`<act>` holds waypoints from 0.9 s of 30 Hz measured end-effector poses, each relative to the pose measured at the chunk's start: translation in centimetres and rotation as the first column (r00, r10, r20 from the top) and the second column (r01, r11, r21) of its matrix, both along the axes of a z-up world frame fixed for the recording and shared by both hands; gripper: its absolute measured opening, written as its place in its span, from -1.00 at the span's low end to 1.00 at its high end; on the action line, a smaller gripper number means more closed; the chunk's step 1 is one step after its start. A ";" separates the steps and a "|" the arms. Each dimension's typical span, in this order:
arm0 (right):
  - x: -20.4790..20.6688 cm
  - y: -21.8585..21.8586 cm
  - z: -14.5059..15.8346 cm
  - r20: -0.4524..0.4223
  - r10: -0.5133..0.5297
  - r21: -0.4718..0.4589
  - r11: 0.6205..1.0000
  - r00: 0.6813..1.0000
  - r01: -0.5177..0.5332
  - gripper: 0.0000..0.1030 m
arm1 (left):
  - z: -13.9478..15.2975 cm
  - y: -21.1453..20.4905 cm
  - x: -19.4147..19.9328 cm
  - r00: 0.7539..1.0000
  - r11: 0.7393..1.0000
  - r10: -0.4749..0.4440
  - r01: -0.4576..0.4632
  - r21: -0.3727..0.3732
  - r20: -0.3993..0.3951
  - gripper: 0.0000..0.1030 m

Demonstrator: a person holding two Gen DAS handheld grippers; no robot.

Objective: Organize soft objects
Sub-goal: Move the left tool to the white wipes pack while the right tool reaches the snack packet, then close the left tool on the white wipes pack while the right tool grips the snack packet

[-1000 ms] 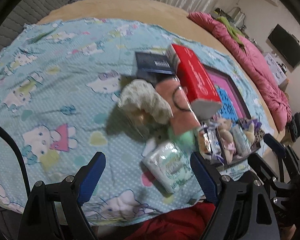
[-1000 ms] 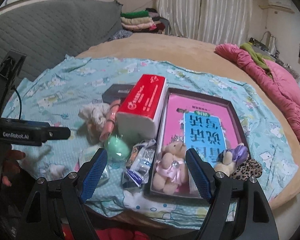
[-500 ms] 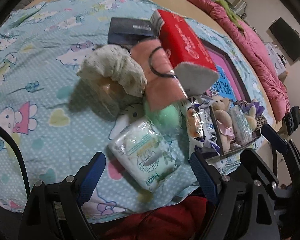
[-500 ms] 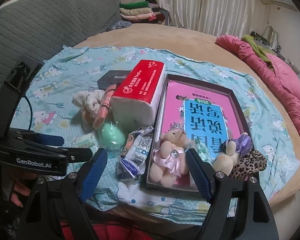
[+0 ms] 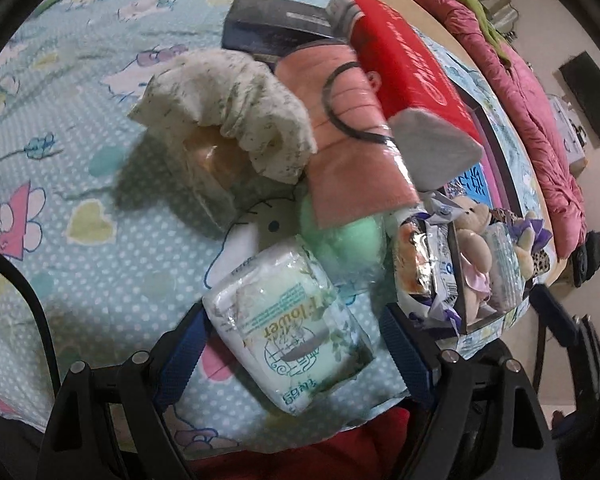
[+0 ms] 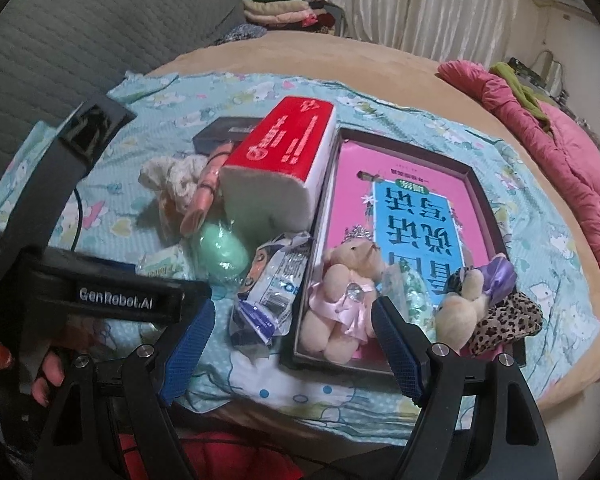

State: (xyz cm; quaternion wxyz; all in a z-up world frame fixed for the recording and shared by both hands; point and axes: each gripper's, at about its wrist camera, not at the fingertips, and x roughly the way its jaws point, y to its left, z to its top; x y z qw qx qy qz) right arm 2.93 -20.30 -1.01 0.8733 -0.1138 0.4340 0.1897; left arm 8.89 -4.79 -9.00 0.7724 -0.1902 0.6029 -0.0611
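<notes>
Below, the left gripper [image 5: 294, 354] had its jaws closing around a tissue pack [image 5: 288, 328] on the bed sheet [image 5: 80, 208], pads not yet touching. Slick wrapping might slip or nudge the green ball [image 5: 352, 240]. The right gripper [image 6: 292, 344] hung spread, empty.

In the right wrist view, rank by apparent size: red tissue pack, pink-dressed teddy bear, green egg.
1. Red tissue pack, clearly largest.
2. Pink-dressed teddy bear.
3. Green egg, smallest, though partly hidden; the bear is nearer the camera, so their true sizes are unsure.
</notes>
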 end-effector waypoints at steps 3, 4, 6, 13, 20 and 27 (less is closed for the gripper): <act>-0.1 1.0 -0.5 0.000 0.028 -0.040 0.999 1.000 -0.028 0.59 | -0.2 0.5 -0.1 1.000 1.000 0.006 -0.006 0.005 -0.004 0.44; -0.2 1.2 -0.6 0.000 0.035 -0.048 0.998 0.999 -0.035 0.59 | -0.3 0.6 0.0 1.000 1.000 0.008 -0.008 0.002 -0.009 0.43; -0.2 1.8 -1.0 -0.001 0.048 -0.073 0.996 0.999 -0.048 0.58 | -0.4 0.9 -0.1 1.000 1.000 0.014 -0.014 -0.004 -0.012 0.36; 0.2 3.7 -2.5 0.012 0.073 -0.163 0.984 0.997 -0.070 0.58 | -0.5 2.4 -0.2 1.000 0.998 0.027 -0.026 -0.054 0.001 0.21; 0.8 6.5 -4.7 0.055 0.110 -0.321 0.943 0.992 -0.087 0.58 | -0.1 4.6 -0.9 0.999 0.995 0.043 -0.041 -0.094 0.012 0.17; 1.5 7.7 -6.1 0.088 0.143 -0.397 0.913 0.986 -0.096 0.49 | 0.5 7.1 -1.5 0.996 0.992 0.088 -0.086 -0.093 0.023 0.17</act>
